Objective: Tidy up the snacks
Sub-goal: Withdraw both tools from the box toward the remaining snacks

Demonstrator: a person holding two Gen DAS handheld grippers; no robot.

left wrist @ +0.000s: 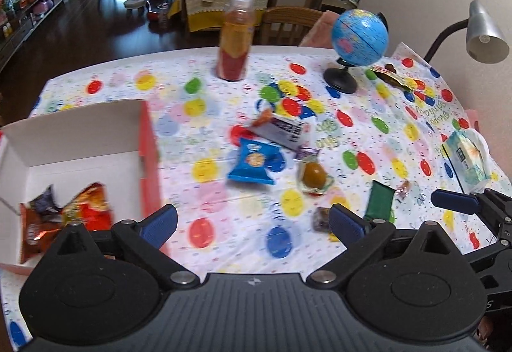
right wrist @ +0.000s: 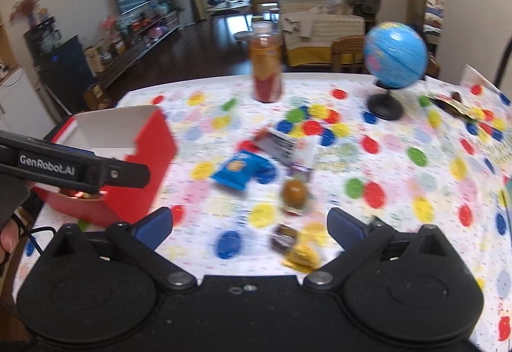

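While both grippers, left gripper and right gripper, hover wide open and empty, snacks lie mid-worktop beside the red box.

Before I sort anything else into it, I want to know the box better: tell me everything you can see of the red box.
The red box looks like cardboard, red outside and white inside, open at the top with one wall standing upright. It sits on the dotted tablecloth at the table's left side. Inside lie a few crinkled snack packets, orange, red and dark. The left gripper reaches across just above its front edge; contact is unclear.
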